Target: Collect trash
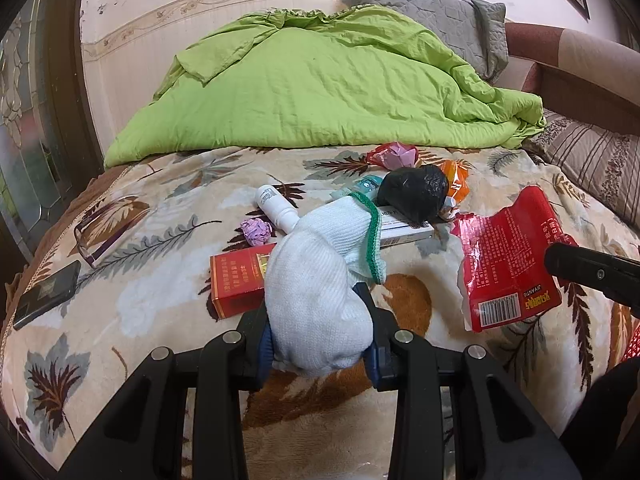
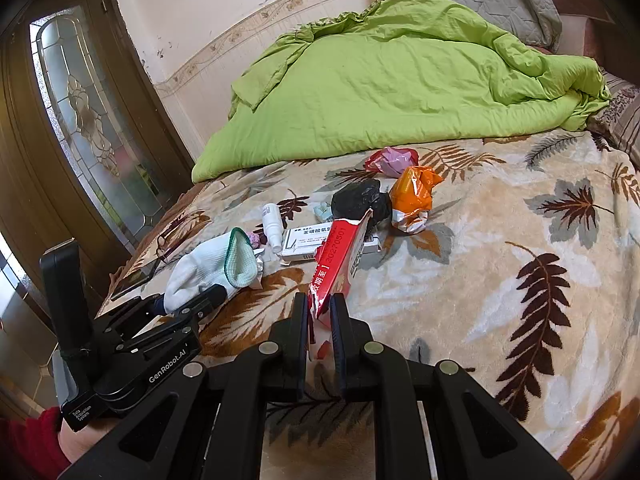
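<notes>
Leaf-print blanket (image 2: 500, 240), green quilt (image 2: 400, 80) behind

Plenty tucked out of sight here.
The white glove (image 1: 316, 292) covers part of the red box (image 1: 236, 284); the black bag (image 1: 414, 194) hides the white carton's (image 1: 404, 230) far end, its print too small.

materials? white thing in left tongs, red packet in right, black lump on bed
Glove: knitted cotton-like fabric, matte, ribbed weave, green hemmed cuff.
Red packet: thin glossy plastic or foil film, torn ragged edge, printed.
Black lump: likely a crumpled thin plastic bag, shiny wrinkles.
</notes>
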A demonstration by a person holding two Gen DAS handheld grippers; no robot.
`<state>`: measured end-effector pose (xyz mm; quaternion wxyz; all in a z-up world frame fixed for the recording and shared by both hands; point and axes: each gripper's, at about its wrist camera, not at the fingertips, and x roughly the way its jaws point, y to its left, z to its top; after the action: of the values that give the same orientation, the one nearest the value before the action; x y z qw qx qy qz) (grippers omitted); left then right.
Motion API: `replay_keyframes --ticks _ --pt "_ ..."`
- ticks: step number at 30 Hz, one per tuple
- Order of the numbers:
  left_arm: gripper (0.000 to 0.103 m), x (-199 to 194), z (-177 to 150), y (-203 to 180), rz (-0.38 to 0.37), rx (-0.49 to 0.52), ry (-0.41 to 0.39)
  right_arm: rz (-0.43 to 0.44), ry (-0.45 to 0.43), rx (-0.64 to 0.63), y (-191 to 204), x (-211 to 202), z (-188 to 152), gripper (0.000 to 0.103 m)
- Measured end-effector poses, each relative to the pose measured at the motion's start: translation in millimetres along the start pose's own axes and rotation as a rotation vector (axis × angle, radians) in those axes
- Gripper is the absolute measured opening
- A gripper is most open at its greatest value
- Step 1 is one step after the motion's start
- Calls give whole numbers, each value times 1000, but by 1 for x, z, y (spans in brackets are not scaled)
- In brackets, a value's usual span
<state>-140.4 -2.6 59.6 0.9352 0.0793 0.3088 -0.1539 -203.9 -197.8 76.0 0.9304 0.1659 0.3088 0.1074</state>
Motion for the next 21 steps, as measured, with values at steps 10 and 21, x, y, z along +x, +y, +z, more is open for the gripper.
replay_keyframes --ticks 10,21 --pt "34 0 0 -2 -2 -2 -1 -1 0 0 1 0 0 12" --pt "34 0 0 -5 -5 0 4 -1 -1 0 2 0 0 12"
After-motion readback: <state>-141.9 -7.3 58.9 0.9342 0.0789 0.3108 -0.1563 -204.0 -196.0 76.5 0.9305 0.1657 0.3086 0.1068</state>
